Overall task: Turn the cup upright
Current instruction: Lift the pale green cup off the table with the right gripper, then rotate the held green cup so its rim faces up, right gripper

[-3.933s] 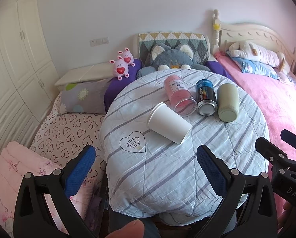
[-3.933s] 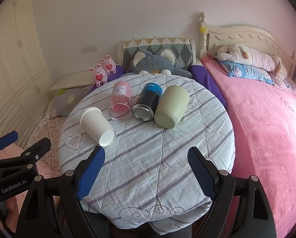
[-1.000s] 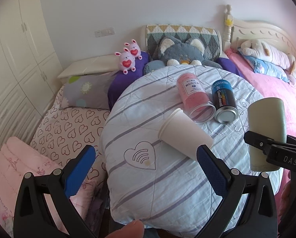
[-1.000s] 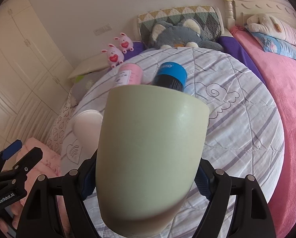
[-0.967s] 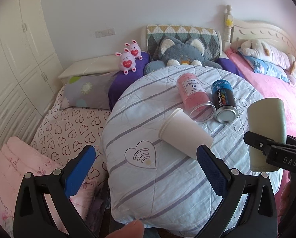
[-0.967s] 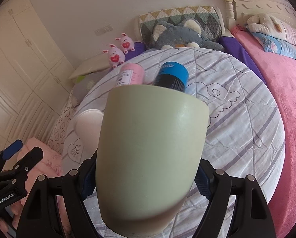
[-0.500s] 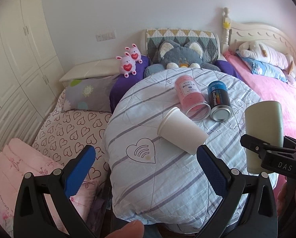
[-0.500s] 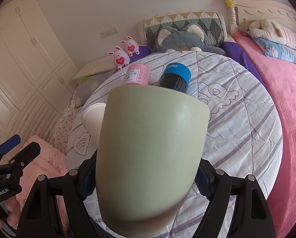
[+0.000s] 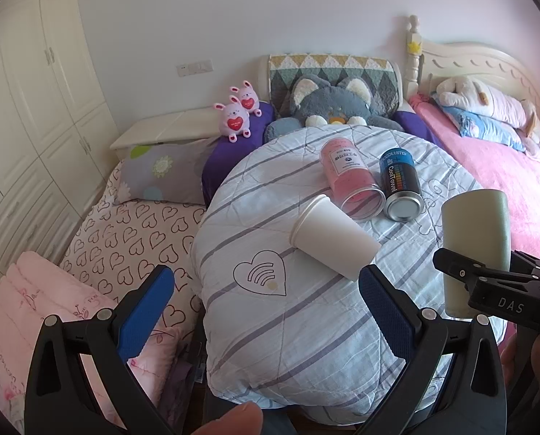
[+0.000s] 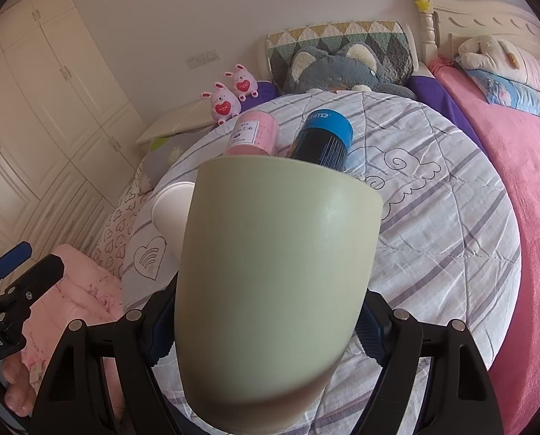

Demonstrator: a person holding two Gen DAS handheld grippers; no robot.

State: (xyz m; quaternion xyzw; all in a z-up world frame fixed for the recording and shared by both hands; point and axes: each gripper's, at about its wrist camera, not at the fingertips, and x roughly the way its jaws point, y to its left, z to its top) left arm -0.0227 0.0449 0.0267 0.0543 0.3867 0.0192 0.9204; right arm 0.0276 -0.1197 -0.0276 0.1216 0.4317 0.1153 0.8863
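The right claw (image 10: 266, 326) was clamped on the green cup (image 10: 273, 290), held upright above the counter (image 9: 306, 326), rim uppermost. The left claw (image 9: 266, 304) stood spread apart and empty, beside the white paper cup (image 9: 333, 237) lying sideways.

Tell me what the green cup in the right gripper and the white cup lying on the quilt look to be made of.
Green cup: likely matte plastic or ceramic; opaque, smooth, soft sheen. White cup: probably paper; thin rolled rim, dull white wall.
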